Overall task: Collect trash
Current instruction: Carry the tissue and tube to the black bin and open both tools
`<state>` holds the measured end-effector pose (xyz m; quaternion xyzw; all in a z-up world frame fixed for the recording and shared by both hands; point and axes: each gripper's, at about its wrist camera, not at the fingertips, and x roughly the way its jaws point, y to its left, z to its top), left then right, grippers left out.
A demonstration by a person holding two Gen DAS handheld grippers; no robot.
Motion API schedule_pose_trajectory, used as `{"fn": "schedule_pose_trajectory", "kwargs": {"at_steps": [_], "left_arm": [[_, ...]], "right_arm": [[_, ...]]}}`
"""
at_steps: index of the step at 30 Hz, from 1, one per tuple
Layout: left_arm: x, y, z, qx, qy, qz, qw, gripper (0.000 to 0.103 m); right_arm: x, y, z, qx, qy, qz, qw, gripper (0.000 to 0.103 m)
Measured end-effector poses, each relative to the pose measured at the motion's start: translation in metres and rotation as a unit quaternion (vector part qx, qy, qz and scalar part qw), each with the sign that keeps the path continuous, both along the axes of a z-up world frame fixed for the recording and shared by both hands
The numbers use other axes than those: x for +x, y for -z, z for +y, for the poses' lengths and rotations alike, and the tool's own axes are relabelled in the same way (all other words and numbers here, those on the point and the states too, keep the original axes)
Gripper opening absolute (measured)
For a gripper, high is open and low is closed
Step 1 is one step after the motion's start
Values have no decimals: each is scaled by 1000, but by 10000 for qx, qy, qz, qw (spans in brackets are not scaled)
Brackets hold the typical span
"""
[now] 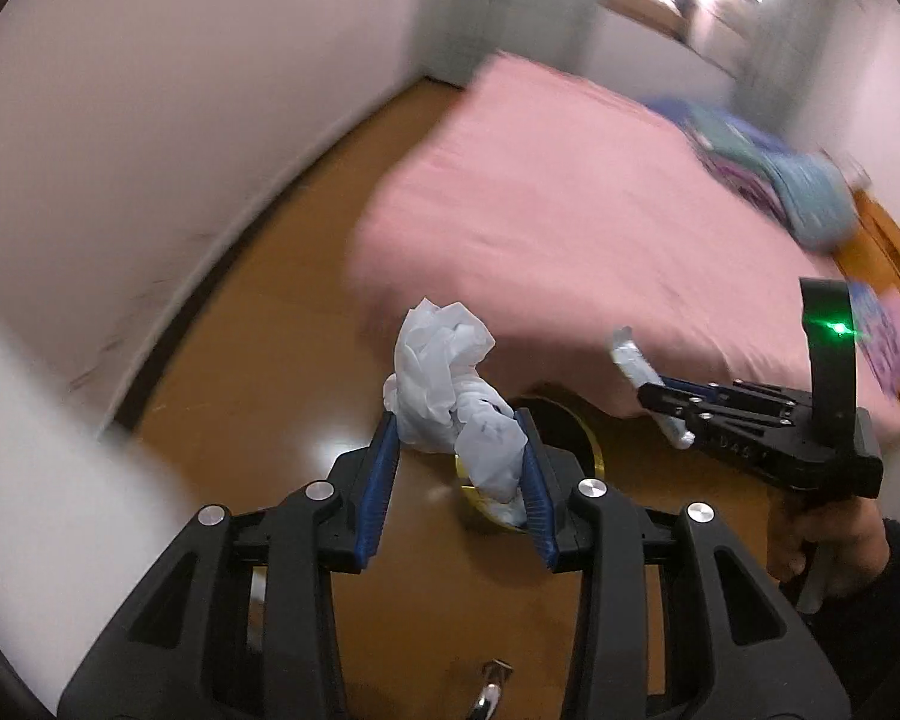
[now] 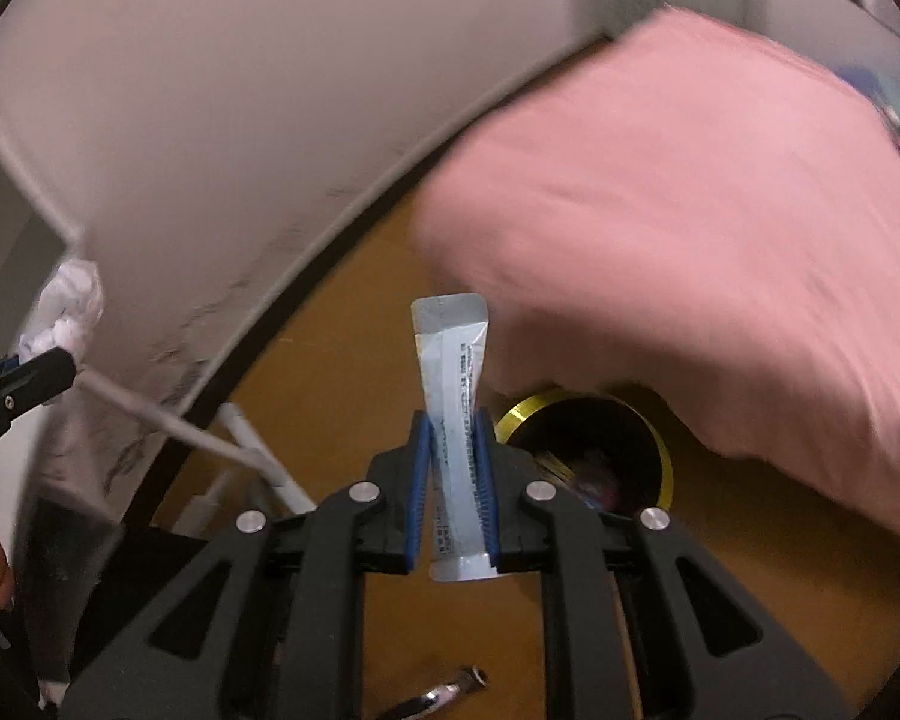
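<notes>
My left gripper [image 1: 457,426] is shut on a crumpled white paper wad [image 1: 444,372], which bulges above its blue pads. Just behind it on the wooden floor stands a round dark bin with a gold rim [image 1: 596,456], at the foot of the bed. To the right, a hand [image 1: 822,546] holds my right gripper [image 1: 660,399], shut on a silver-white sachet wrapper [image 1: 630,357]. In the right wrist view the right gripper [image 2: 453,420] pinches the sachet [image 2: 450,348] upright. The bin [image 2: 528,405] lies just right of its tips, with rubbish inside. The left gripper [image 2: 48,369] and paper wad [image 2: 72,300] show at the left edge.
A bed with a pink cover [image 1: 570,210] fills the right side and overhangs the bin. Blue and purple clothes [image 1: 810,198] lie at its far end. A white wall [image 1: 180,150] runs along the left. A white tube frame [image 2: 246,450] leans near the wall.
</notes>
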<state>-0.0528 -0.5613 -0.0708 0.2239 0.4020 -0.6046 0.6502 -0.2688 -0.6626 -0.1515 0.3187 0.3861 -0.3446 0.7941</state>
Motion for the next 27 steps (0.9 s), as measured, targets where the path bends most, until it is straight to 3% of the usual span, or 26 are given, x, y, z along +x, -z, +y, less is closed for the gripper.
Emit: {"fn": "schedule_pose_trajectory", "kwargs": {"at_steps": [3, 5, 15, 20, 27], "left_arm": [[-29, 41, -48, 229, 649, 436, 9967, 38], [-49, 75, -72, 540, 801, 408, 9945, 38], [-80, 174, -118, 1270, 1000, 477, 9857, 38], [-84, 192, -131, 1401, 993, 460, 9841, 38], [-90, 192, -144, 1441, 990, 452, 9836, 38]], "right_arm": [[-26, 26, -17, 224, 279, 150, 9992, 15], [-41, 48, -30, 447, 444, 233, 9977, 15], [-64, 123, -65, 1108, 687, 365, 9908, 16], [-64, 140, -74, 1238, 693, 354, 9893, 16], [-62, 144, -82, 1293, 694, 249, 9889, 16]]}}
